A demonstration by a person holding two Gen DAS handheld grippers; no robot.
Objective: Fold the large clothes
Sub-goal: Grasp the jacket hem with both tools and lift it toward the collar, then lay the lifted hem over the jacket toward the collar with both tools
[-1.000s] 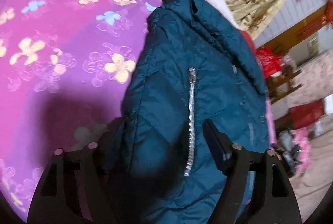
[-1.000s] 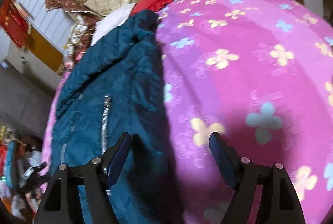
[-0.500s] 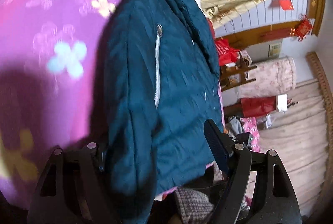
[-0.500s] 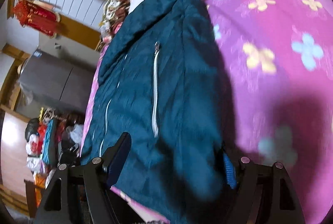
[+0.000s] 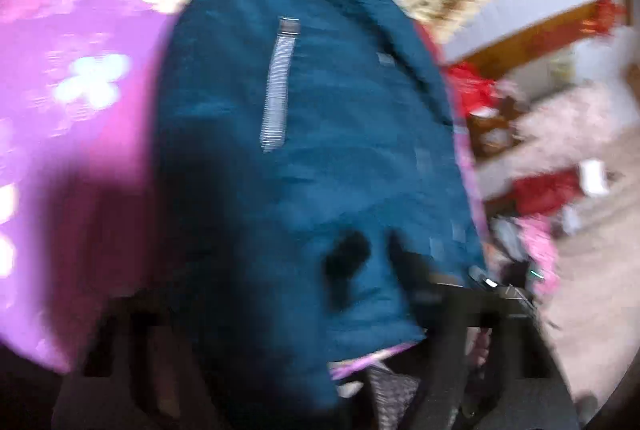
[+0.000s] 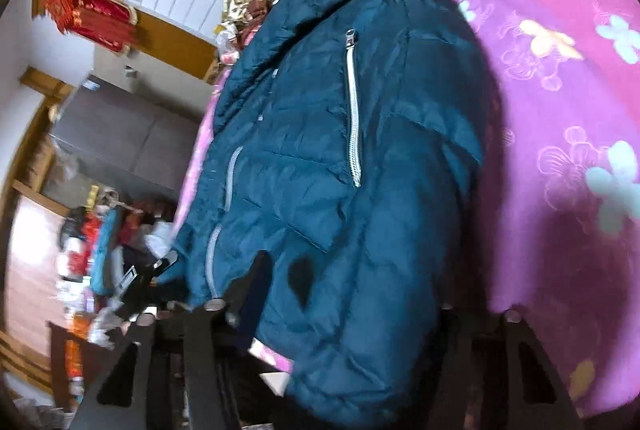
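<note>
The puffy dark teal jacket (image 6: 360,158) lies on the purple flowered bed cover (image 6: 560,110), stretching long, straight away from both hands. The left gripper (image 5: 280,330) and right gripper (image 6: 352,310) have their jaws closing on its near hem

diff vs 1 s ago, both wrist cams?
Both grippers slid back to the near hem of the teal jacket. The left gripper and the right gripper, wide open before, are closing with hem fabric between them. The jacket still lies on the purple bedspread.
</note>
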